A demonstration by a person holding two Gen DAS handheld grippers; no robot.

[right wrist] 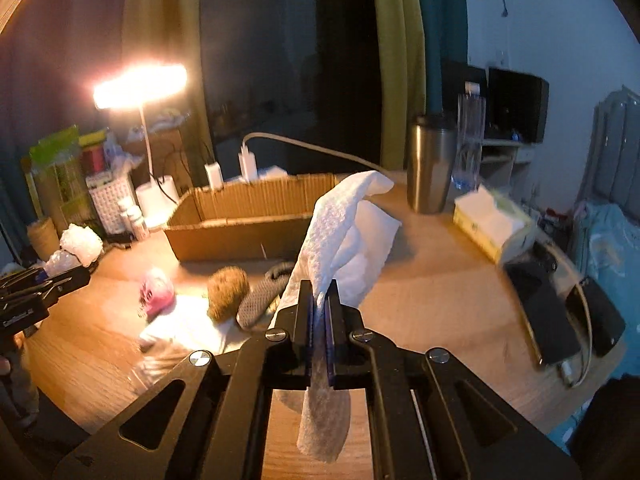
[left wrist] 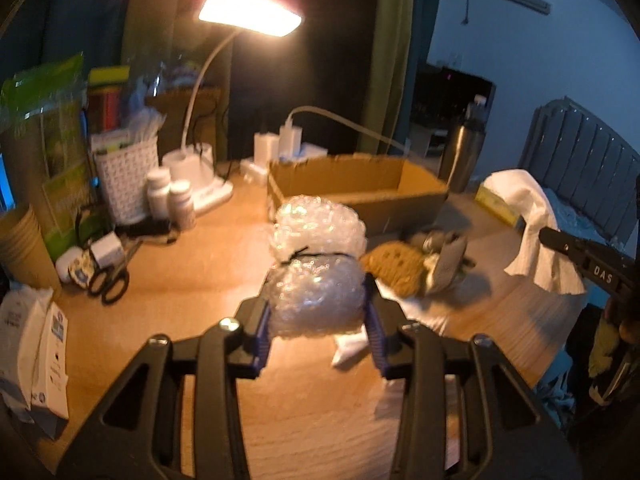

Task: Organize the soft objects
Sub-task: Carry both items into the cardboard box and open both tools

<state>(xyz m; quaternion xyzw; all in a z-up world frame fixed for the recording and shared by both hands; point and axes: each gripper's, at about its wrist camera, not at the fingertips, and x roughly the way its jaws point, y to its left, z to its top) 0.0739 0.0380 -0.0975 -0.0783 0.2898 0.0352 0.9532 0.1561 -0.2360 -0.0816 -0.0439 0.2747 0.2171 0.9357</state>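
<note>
Your wooden desk [left wrist: 224, 240] fills both views, lit warm by the desk lamp [left wrist: 250, 12] at the far left. On it, toward the far side, sits the open cardboard box [left wrist: 360, 192], with a steel flask [right wrist: 430, 164] standing beyond its right end and a tissue pack [right wrist: 494, 224] lying near the right edge. In front of the box, on the desk, a small heap of soft things lies on a white sheet [right wrist: 188, 328]: a brown fuzzy ball [right wrist: 228, 292], a grey knitted piece [right wrist: 260, 296] touching it on the right, and a pink item [right wrist: 156, 292] to its left. Your left gripper [left wrist: 318, 300] has its jaws clamped on the near lobe of a bubble wrap bundle [left wrist: 316, 256], which is tied in the middle with a dark band and held above the desk on the near side of the box; the blue pads press into both its sides. Your right gripper [right wrist: 319, 312] has its jaws together on a white paper towel [right wrist: 344, 232], pinched near one edge, so that most of the towel stands up beyond the pads and a short tail hangs below them. From the left wrist view that towel droops over the right gripper at the right edge, clear of the desk.
</note>
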